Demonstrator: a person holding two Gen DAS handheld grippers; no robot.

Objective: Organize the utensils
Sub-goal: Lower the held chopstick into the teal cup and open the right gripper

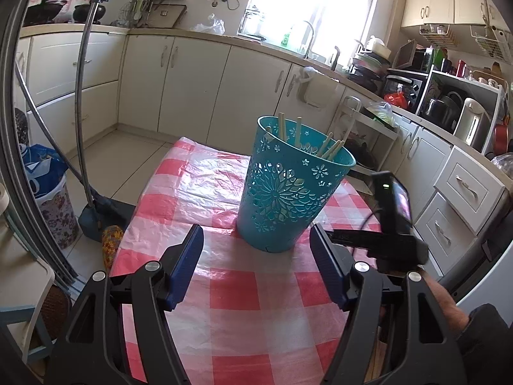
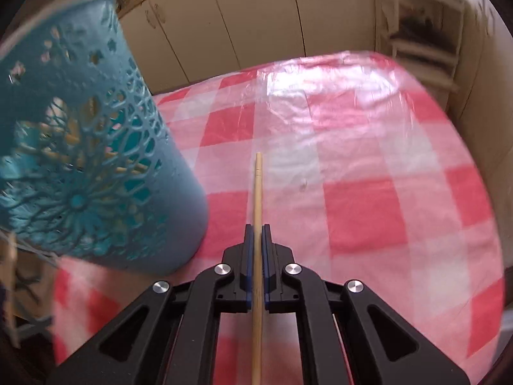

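Clamping a thin bamboo chopstick [image 2: 257, 192] in my right fingers [image 2: 256, 234]; left fingers [image 1: 256, 247] apart, empty. Held endwise, it may pivot and miss the teal perforated plastic bin [image 1: 288, 189].

R gripper [image 2: 256, 229] at bottom center, jaws clamped on a wooden chopstick [image 2: 257, 199], tip pointing up-frame over red/white checked tablecloth [image 2: 368, 173]. Teal cutout basket [image 2: 96, 160] at left, blurred, more chopsticks visible thru holes. Cream cabinet doors [image 2: 256, 22] across top.

Glossy plastic tablecloth [image 2: 352, 147] (creased), pierced plastic bucket [image 1: 288, 192], wooden chopstick [image 2: 257, 199].
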